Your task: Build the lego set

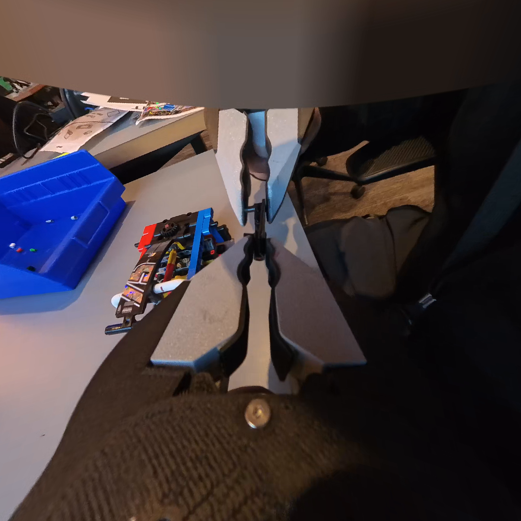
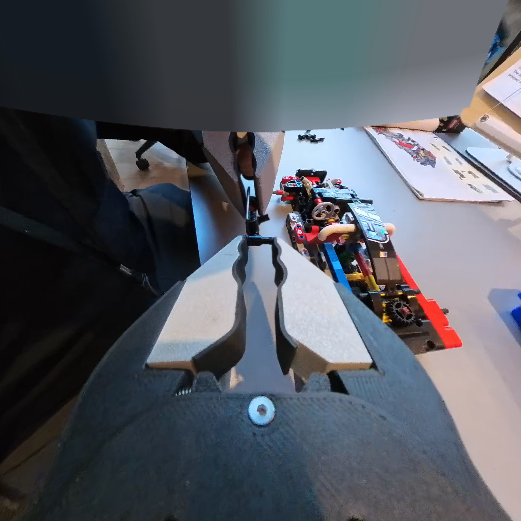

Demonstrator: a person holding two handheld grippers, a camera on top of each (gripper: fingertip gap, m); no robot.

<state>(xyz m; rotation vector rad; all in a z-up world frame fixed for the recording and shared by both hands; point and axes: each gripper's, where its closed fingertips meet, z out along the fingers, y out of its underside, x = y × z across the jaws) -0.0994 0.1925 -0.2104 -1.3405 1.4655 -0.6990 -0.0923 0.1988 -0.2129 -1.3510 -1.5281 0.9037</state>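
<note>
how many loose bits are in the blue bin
6 visible in the blue bin: two pale ones at the back; a pale, red and green one together; a dark one nearest. The bin's left side is cropped.

A partly built lego car [image 2: 363, 253] lies on a pale grey table [image 1: 56, 366]. The car is mostly black, with a bright red side strip, a blue beam, yellow and red rods, a white curved tube and a black panel bearing silvery, iridescent markings. A small black lego piece [image 1: 258, 225] shows between grey gripper fingers [image 1: 214, 304] that have black wavy inner pads. A bright blue bin [image 1: 56, 225] holds tiny white, red and green bits. A white booklet [image 2: 439, 166] shows red and black printed pictures. The floor is brown wood-grain.
</note>
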